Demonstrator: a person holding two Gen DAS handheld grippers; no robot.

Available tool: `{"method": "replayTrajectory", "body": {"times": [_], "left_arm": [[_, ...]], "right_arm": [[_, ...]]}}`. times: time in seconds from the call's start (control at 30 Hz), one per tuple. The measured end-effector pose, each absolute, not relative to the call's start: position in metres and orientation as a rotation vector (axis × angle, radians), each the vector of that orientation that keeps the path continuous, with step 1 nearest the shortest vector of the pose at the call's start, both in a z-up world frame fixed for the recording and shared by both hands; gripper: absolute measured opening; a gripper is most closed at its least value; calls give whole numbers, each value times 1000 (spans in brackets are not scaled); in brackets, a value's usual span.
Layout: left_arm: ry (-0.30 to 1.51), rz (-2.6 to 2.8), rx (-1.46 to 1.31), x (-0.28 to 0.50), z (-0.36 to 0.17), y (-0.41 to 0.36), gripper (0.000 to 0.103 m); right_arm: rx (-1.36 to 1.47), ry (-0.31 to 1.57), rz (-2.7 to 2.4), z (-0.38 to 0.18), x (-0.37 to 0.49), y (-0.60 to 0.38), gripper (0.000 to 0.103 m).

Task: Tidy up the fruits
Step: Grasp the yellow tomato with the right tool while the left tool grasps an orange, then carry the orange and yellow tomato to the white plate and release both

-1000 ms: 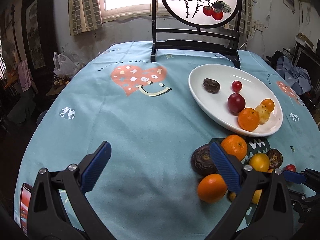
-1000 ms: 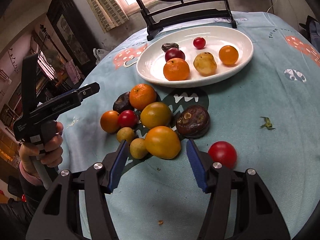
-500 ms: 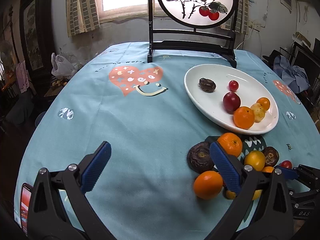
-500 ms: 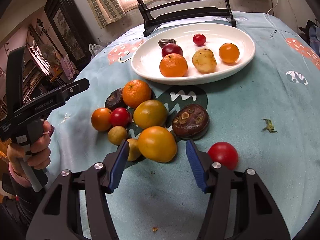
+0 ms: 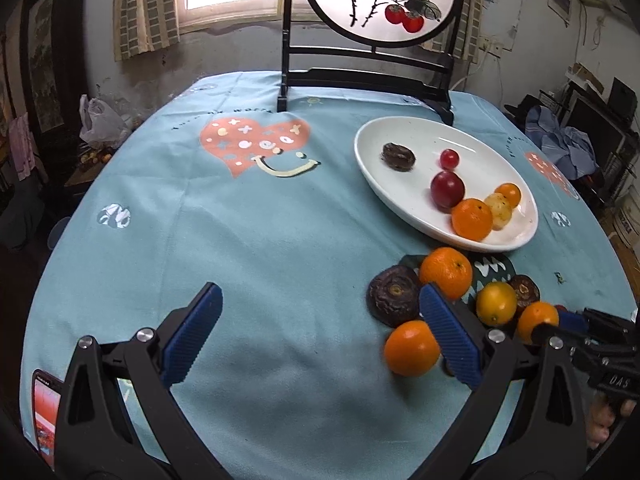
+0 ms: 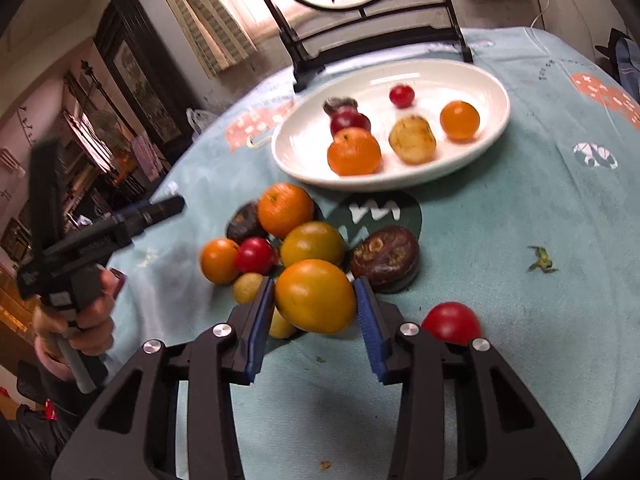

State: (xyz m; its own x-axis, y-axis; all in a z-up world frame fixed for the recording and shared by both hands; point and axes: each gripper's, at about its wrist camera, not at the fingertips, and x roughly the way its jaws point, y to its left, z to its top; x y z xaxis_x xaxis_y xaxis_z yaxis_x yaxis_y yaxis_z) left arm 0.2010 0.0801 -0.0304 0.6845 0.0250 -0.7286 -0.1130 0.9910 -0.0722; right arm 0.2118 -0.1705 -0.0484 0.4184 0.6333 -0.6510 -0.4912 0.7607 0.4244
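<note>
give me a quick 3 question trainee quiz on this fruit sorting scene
1. True or false: the left gripper holds a fruit.
2. Which fruit sits between the right gripper pads? A) red tomato B) big yellow-orange fruit C) dark brown fruit
3. How many fruits lie in the white plate?

Key: 1. False, it is open over the tablecloth. 2. B. 3. Six.

Teal heart-printed tablecloth (image 5: 280, 248), white plate (image 5: 384, 184), blue-padded claws.
</note>
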Motion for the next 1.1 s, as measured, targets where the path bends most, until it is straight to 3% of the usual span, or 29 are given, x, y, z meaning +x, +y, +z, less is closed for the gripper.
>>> {"method": "replayTrajectory", "body": {"times": [0.1, 0.27, 0.7, 0.9, 1.1], "left_arm": [[835, -12, -103, 195, -39, 73, 98], [880, -153, -70, 188, -56, 54, 68], [905, -160, -60, 199, -72, 41, 58], [925, -200, -60, 201, -76, 36, 40], [923, -204, -55, 200, -76, 34, 39]], "right_arm": [[168, 879, 686, -46, 210, -173, 42], [209, 919, 675, -51, 215, -179, 42], [190, 910, 681, -47, 211, -176, 42], [178, 903, 685, -46, 209, -174, 42], [158, 884, 680, -43, 206, -173, 42]]}}
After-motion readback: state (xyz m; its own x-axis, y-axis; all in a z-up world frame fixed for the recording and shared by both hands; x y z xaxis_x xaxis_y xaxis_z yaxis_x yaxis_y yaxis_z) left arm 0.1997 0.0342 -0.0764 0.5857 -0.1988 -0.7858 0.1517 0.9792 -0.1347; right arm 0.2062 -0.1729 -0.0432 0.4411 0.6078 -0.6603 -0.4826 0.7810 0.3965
